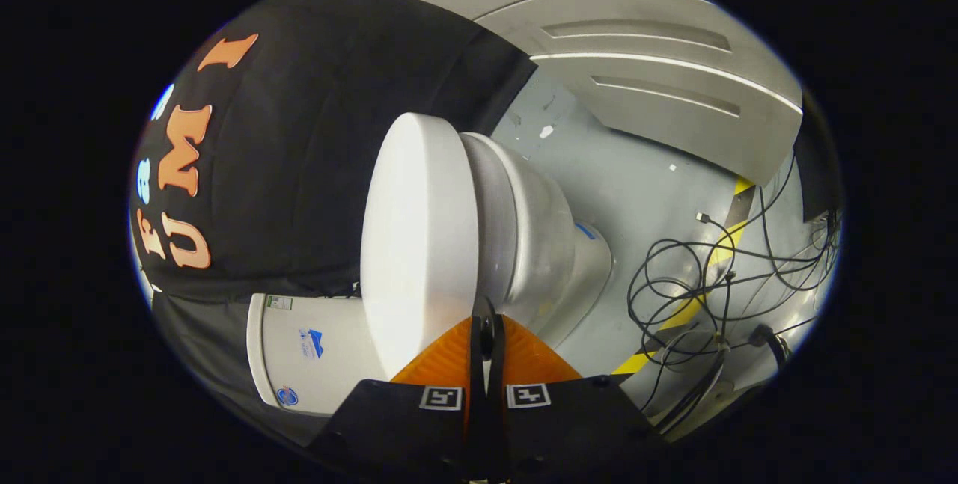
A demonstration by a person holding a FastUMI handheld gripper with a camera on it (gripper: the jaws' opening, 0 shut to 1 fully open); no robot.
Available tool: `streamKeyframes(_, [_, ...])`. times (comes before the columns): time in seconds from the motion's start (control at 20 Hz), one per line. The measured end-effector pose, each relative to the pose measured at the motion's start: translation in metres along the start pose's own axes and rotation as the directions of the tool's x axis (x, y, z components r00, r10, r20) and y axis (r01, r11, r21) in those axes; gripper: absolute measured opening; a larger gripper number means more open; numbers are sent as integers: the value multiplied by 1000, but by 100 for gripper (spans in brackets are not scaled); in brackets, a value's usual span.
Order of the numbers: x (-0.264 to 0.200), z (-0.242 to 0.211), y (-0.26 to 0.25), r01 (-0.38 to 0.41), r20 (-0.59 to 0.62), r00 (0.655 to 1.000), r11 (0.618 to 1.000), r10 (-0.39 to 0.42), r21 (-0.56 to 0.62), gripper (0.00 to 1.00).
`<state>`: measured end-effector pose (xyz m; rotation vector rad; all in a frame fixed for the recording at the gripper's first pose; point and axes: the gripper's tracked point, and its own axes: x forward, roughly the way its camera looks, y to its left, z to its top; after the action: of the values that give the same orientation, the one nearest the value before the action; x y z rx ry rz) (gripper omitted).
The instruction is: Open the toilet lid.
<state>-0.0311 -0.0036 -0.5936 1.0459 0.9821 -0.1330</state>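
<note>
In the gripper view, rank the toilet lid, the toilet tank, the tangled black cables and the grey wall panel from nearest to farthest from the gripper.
The gripper has its jaws closed together, holding nothing.
1. Toilet lid: just ahead of the jaws, still down on the bowl.
2. Toilet tank: beside the lid, against the black cloth.
3. Tangled black cables: on the floor past the bowl's other side.
4. Grey wall panel: farthest, beyond the floor.

The closed toilet lid point(419, 244) blocks just ahead of the tool's point(486, 319) pressed-together fingers — tangled cables point(696, 282) litter the floor point(636, 185).
</note>
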Motion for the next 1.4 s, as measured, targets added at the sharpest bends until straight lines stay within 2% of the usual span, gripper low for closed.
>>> streamKeyframes(0.2, [-12,11,31,-6,68,998,997,12,-83,8])
streamKeyframes(0.4, [-31,8,63,29,88,996,977,-10,-212,8])
streamKeyframes(0.75, [-60,-7,127,54,146,989,917,4,-395,8])
streamKeyframes(1.1, [-79,-29,176,62,181,983,870,31,-489,8])
streamKeyframes(1.4, [-85,-50,212,89,215,976,815,44,-573,8])
